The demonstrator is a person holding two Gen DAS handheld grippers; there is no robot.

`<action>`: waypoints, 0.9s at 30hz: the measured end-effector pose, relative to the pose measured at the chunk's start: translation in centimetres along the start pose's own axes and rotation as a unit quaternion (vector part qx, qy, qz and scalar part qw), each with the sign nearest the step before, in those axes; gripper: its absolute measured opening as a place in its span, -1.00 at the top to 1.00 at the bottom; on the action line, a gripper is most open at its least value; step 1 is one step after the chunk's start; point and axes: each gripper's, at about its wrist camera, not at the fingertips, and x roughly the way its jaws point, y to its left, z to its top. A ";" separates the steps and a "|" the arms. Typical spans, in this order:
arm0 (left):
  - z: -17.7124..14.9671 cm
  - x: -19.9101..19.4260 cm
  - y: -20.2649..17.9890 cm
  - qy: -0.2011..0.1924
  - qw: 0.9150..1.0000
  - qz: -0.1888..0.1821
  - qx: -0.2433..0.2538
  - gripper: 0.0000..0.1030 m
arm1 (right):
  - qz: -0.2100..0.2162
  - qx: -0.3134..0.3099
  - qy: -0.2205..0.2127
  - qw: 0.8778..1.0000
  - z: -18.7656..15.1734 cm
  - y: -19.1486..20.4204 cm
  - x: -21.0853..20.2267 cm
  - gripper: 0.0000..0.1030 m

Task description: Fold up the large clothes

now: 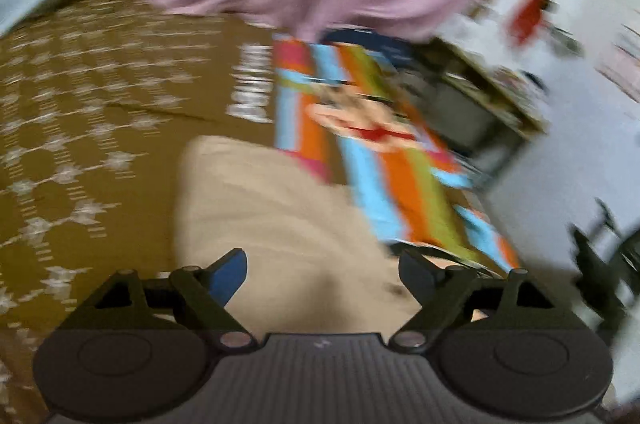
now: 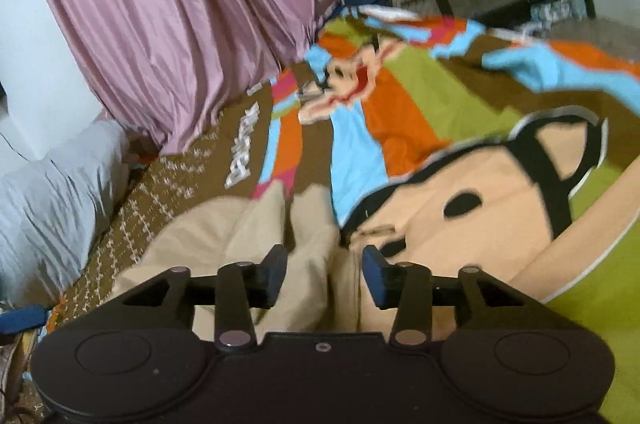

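Left tongs point(image 1: 324, 274) gape wide, gripping nothing. Right tongs point(image 2: 325, 274) stand half-open, straddling the beige garment point(image 2: 248, 224) without pressing it

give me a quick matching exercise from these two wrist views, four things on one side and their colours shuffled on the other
Things:
1. curtain
2. folded garment
3. bedspread with white pattern
4. bundle by the wall

Colours:
A. pale grey-blue
B. beige
C. pink
D. mustard brown

Pairs: 1-C, 2-B, 3-D, 4-A
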 end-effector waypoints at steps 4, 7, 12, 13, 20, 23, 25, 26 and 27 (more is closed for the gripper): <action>0.0 2.0 3.7 0.042 0.998 0.032 -0.043 -0.68 | 0.064 -0.013 0.009 0.998 -0.3 1.8 -2.2 -0.14; -0.6 3.2 4.6 0.074 0.995 0.008 -0.060 -0.68 | 0.073 -0.049 0.057 0.994 -1.4 3.4 -1.3 -0.22; -2.0 4.2 4.5 0.098 0.994 -0.007 -0.045 -0.67 | 0.050 -0.094 0.125 0.986 -3.0 4.0 0.0 0.45; -2.2 4.3 4.6 0.102 0.994 -0.008 -0.044 -0.66 | 0.049 -0.104 0.129 0.985 -3.3 3.8 -0.2 0.56; -4.3 5.2 3.5 0.109 0.994 0.021 0.010 -0.60 | 0.023 -0.152 0.139 0.978 -5.7 3.5 -1.7 0.92; -4.7 5.1 3.3 0.107 0.994 0.024 0.018 -0.60 | 0.018 -0.145 0.134 0.980 -6.4 2.9 -1.7 0.91; -4.6 5.0 3.3 0.109 0.994 0.023 0.020 -0.60 | 0.017 -0.142 0.120 0.982 -5.9 3.2 -2.2 0.82; -4.6 5.0 3.3 0.108 0.994 0.023 0.020 -0.60 | 0.017 -0.141 0.107 0.984 -5.5 3.4 -2.6 0.65; -4.7 5.0 3.3 0.107 0.994 0.023 0.020 -0.61 | 0.022 -0.137 0.092 0.986 -4.8 3.6 -2.9 0.55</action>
